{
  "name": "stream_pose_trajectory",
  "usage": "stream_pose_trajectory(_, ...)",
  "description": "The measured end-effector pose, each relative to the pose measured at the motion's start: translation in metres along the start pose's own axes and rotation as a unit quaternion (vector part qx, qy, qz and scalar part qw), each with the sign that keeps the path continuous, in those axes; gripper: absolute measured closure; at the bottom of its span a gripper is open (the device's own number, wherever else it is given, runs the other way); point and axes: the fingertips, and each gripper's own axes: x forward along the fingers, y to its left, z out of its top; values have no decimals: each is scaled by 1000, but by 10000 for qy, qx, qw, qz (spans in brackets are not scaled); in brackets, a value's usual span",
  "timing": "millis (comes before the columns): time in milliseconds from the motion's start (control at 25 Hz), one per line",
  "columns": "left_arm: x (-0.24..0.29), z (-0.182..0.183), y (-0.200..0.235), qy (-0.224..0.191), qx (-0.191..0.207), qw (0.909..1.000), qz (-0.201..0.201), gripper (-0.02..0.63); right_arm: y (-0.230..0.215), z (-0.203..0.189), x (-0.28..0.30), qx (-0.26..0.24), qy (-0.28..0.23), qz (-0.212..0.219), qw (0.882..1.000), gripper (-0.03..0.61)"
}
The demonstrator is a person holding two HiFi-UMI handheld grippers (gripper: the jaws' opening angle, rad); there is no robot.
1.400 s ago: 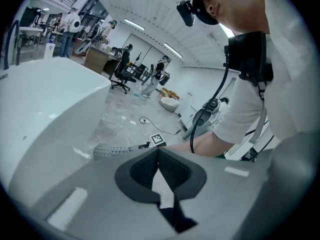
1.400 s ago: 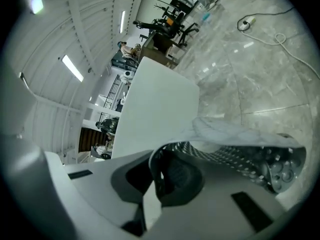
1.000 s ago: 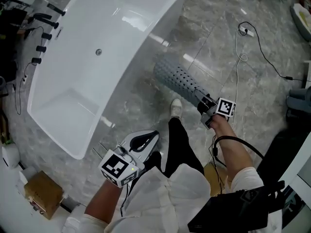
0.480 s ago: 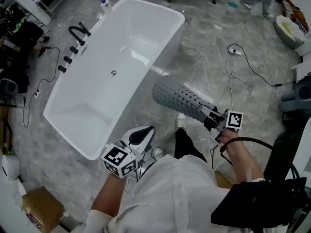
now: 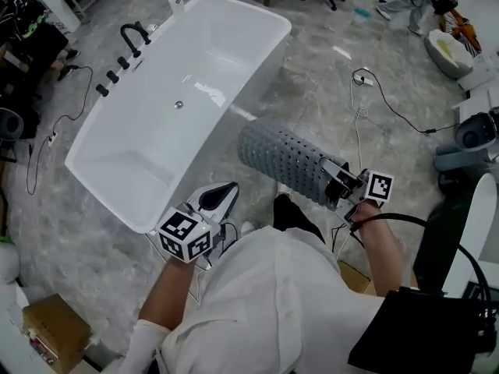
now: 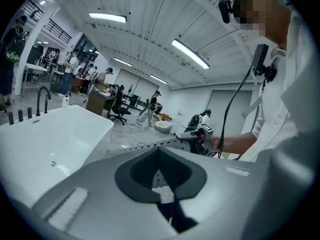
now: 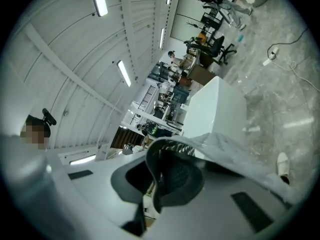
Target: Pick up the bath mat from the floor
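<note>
- Grey and pierced all over with rows of small round holes, the bath mat [image 5: 284, 160] is curled into a loose half-tube. Its convex side is turned up toward the head camera.
- Its long axis runs on a slant in the head view, from the clamped end at lower right up and left. The free, rounded end points toward the near side wall of the bathtub [image 5: 132, 158].
- The mat is off the floor [image 5: 320, 76], held in the air above grey veined stone tiles, between the tub and the person's legs.
- The right gripper [image 5: 335, 179] has its jaws closed onto one short edge of the mat. In the right gripper view the perforated sheet curls over the dark pads and runs away to the right.
- The left gripper [image 5: 228, 193] hangs low beside the tub's near corner. Its white jaws are brought together with nothing between them, and it is well apart from the mat.
- The bathtub is white, glossy and smooth, a long oblong with rounded corners and a small round drain [image 5: 178, 104] in its bottom. A black tap [image 5: 133, 32] arches over its far rim.
- A brown cardboard box [image 5: 51, 329] sits on the floor at the lower left.
</note>
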Motion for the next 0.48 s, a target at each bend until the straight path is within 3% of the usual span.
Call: stream_pose_trajectory(480,-27,-10,-23,-11,-66,10000,-14,607,61,-60,-20,-77,375,198,9991,563)
